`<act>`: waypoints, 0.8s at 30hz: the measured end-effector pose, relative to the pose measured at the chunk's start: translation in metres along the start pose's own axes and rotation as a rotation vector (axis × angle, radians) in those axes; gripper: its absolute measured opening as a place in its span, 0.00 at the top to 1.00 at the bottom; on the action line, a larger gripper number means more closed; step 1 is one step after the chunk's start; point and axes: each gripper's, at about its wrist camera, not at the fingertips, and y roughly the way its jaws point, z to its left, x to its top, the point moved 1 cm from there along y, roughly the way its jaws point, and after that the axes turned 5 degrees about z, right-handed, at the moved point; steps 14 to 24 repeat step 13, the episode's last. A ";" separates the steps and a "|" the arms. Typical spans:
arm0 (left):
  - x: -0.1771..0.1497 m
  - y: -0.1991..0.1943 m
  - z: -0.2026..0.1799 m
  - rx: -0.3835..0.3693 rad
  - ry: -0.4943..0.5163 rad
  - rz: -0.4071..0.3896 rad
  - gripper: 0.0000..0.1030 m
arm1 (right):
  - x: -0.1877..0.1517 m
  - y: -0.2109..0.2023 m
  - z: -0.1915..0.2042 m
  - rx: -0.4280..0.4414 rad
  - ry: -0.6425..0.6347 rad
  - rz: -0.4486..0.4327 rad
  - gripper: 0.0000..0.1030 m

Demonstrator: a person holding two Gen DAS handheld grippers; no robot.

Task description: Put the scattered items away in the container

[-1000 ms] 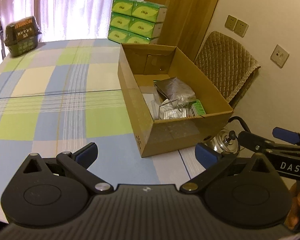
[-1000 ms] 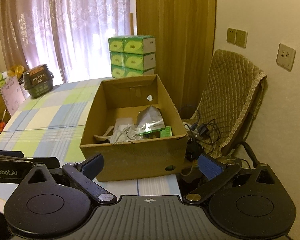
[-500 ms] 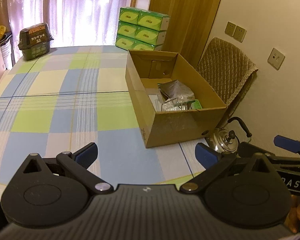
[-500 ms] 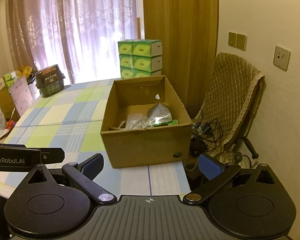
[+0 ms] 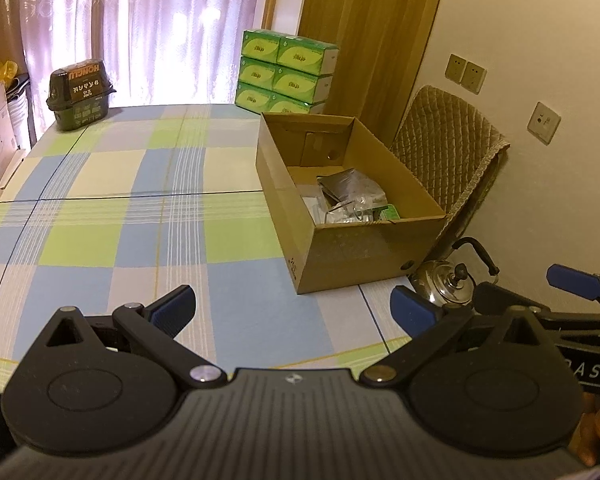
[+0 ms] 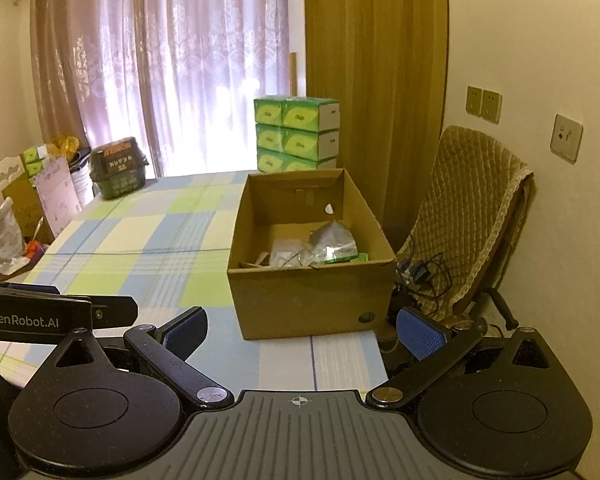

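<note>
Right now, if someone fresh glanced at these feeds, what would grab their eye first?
Probably the open cardboard box at the right edge of the checked tablecloth, with crumpled packets piled inside. Next, the stack of green tissue boxes behind it by the curtain. Both the left gripper and right gripper hang open, holding nothing.

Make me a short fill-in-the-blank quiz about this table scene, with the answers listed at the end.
1. The small packets lie inside the ____ box.
2. The tablecloth has a ____ pattern.
3. Both the left tongs and the right tongs are ____ and hold nothing.
4. The tissue packs beyond the table's far edge are ____ in colour.

Missing words: cardboard; checked; open; green
</note>
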 end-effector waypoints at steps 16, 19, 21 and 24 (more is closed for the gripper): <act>-0.003 -0.009 0.001 -0.012 0.023 -0.029 0.01 | -0.003 -0.006 -0.004 -0.010 0.011 -0.005 0.00; -0.003 -0.009 0.001 -0.012 0.023 -0.029 0.01 | -0.003 -0.006 -0.004 -0.010 0.011 -0.005 0.00; -0.003 -0.009 0.001 -0.012 0.023 -0.029 0.01 | -0.003 -0.006 -0.004 -0.010 0.011 -0.005 0.00; -0.003 -0.009 0.001 -0.012 0.023 -0.029 0.01 | -0.003 -0.006 -0.004 -0.010 0.011 -0.005 0.00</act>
